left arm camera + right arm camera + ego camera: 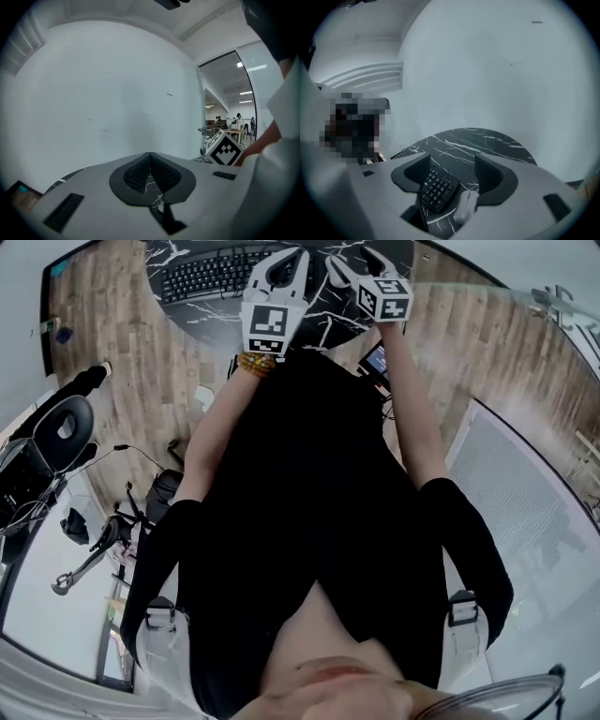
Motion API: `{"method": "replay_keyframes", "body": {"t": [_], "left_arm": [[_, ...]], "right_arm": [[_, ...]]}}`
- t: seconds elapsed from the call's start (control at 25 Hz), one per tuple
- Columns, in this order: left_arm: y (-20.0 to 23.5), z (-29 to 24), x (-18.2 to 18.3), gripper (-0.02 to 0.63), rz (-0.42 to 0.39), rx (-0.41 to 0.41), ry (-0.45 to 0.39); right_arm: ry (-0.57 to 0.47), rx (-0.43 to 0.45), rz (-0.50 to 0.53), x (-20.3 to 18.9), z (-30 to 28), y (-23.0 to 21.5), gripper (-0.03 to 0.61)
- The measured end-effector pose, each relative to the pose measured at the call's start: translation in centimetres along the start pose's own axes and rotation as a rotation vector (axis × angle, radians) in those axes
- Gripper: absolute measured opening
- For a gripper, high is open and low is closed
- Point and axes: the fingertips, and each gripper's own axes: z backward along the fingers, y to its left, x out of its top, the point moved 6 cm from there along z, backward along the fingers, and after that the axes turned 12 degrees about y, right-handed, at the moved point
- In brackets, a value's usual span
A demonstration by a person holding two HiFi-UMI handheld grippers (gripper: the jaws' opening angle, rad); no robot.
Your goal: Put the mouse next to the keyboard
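Note:
The black keyboard [211, 273] lies on a black marble table [192, 313] at the top of the head view. In the right gripper view its number-pad end [436, 187] shows between the jaws, with a pale mouse [466, 206] just to its right, close to the right jaw. My right gripper [452, 159] hangs open above both and holds nothing. My left gripper [150, 157] is shut with nothing in it and points at a white wall. In the head view both grippers, left [302, 253] and right [354, 261], hover over the table by the keyboard's right end.
Wooden floor [141, 362] surrounds the table. A black chair [66, 427] and cables stand at the left. A small screen [375, 357] shows by my right forearm. The right gripper's marker cube [225, 150] appears in the left gripper view, with people [236, 121] far behind.

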Motion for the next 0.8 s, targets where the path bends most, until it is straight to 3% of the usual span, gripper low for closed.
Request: {"method": "replay_keyframes", "body": {"t": [0.32, 0.56, 0.6, 0.68, 0.8], "left_arm": [[-0.6, 0.6, 0.7, 0.014, -0.025, -0.001, -0.040], [0.7, 2.1, 2.0, 0.014, -0.018, 0.033, -0.094], [1.2, 2.4, 2.3, 0.014, -0.024, 0.041, -0.105], [2.0, 3.1, 3.1, 0.014, -0.040, 0.061, -0.125], [2.5, 4.0, 4.2, 0.014, -0.055, 0.085, -0.150]], "right_arm": [[-0.197, -0.098, 0.104, 4.8, 6.1, 2.5, 0.285], [-0.333, -0.242, 0.137, 6.8, 8.1, 6.7, 0.282], [-0.354, -0.255, 0.147, 7.3, 8.1, 7.7, 0.270], [-0.385, -0.275, 0.165, 8.1, 8.2, 9.4, 0.147], [-0.412, -0.276, 0.194, 8.8, 8.8, 10.4, 0.138]]}}
